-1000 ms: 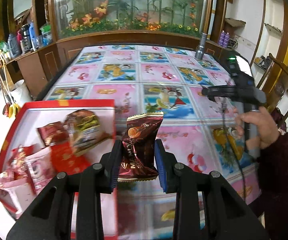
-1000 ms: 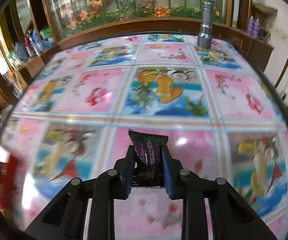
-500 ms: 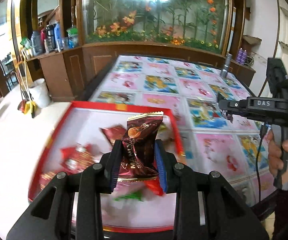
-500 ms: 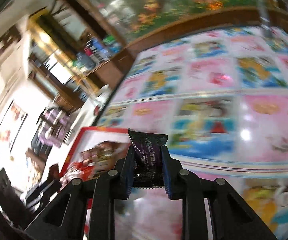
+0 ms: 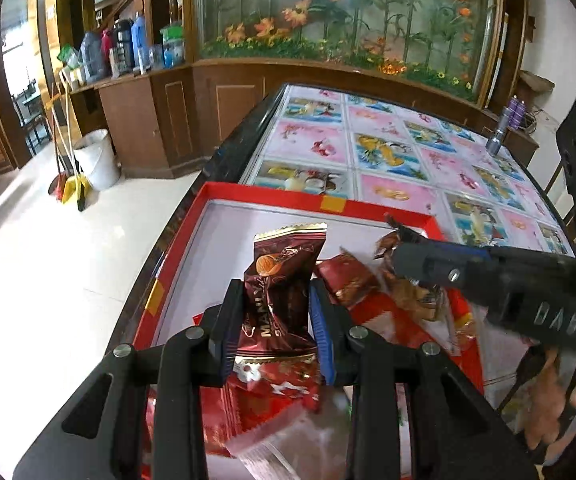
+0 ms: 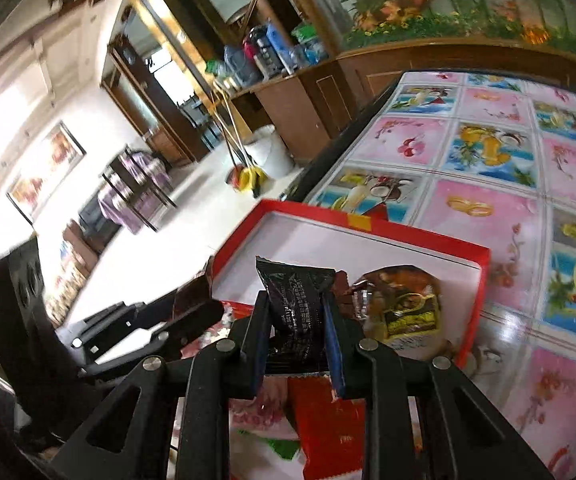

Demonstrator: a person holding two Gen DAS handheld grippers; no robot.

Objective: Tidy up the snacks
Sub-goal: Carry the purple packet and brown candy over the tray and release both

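Left gripper [image 5: 275,320]: fingers clamped on upright brown candy wrapper [image 5: 282,280] | Right gripper [image 6: 295,334]: fingers clamped on upright black wrapper [image 6: 295,300] | Both hang directly over red box [image 5: 276,195] of snacks at table edge | Likely next: release downward.

Black tongs [image 5: 276,322], blue pads [image 5: 319,320]

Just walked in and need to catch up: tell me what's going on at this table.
A person is sorting snacks into a red tray at the table's edge. The left hand-held gripper is shut on a brown chocolate packet, held upright over the tray. The right hand-held gripper is shut on a dark wrapped snack, also above the tray. Several wrapped snacks already lie inside, including a clear bag with a yellow label. Neither held packet has been released yet.
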